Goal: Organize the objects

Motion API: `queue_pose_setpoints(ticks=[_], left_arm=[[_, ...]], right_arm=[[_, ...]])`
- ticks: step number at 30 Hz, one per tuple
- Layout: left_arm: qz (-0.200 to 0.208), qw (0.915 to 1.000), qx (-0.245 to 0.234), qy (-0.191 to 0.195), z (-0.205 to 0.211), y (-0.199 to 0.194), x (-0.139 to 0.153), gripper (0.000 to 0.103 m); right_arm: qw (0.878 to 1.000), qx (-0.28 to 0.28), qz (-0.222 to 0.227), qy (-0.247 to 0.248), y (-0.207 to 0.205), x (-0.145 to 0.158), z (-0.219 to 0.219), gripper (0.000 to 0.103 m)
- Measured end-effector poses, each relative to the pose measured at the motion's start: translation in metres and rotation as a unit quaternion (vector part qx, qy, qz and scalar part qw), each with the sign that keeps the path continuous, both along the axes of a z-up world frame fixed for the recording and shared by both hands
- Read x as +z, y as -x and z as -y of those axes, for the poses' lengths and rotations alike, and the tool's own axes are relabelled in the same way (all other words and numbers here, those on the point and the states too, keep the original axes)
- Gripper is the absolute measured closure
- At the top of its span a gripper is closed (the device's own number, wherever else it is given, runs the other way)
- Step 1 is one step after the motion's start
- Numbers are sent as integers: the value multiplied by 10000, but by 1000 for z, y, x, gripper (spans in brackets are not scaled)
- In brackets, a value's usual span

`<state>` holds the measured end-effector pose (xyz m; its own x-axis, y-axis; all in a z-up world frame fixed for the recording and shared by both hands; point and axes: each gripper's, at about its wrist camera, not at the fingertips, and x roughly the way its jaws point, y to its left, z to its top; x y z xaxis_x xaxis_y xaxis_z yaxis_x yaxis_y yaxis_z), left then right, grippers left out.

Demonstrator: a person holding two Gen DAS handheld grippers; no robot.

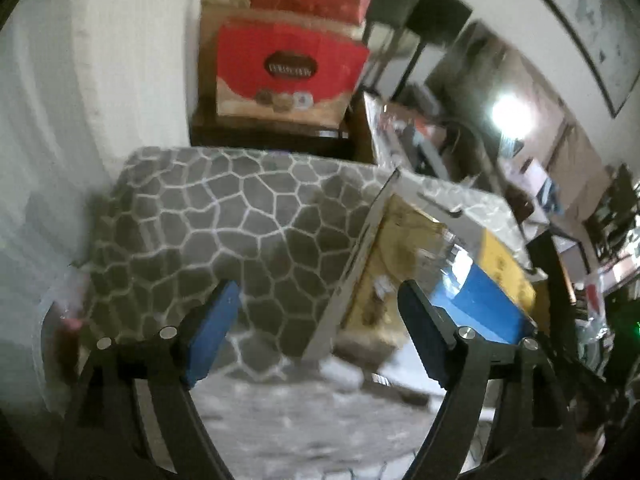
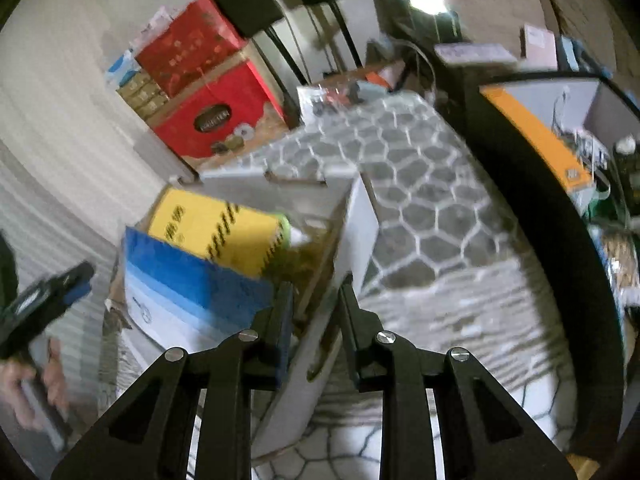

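Cardboard box (image 2: 352, 216) at frame centre, wall pinched by right gripper (image 2: 316, 292) | left gripper (image 1: 320, 300) spread, nothing held | step: box being steadied, blue pack (image 2: 180, 280) inside | next: fetch another item.

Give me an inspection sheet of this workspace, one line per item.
Surface: grey honeycomb-patterned cloth.
Job's things: open white box holding a yellow pack and a blue-and-white pack.
Clutter: nothing seen on the bare cloth.
Grippers: left gripper open, empty; right gripper shut on the box's side wall.
Cables: cannot tell, too blurred.
Surroundings: stacked red boxes by the wall, black stands.
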<state>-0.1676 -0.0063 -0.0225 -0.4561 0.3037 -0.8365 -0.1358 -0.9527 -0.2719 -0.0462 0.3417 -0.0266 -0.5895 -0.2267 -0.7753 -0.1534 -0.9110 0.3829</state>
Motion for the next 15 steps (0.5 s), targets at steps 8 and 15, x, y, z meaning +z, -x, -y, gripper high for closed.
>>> queue_pose_setpoints(ticks=[8,15], left_arm=[[977,9905,-574,-779,-16,23,-42,67],[873,9946,-437,-338,-22,-1,-34,67]], right_arm=[[9998,177,92,75,4,-2,0,81],[9995,265,33,-162,22,1,5,80]])
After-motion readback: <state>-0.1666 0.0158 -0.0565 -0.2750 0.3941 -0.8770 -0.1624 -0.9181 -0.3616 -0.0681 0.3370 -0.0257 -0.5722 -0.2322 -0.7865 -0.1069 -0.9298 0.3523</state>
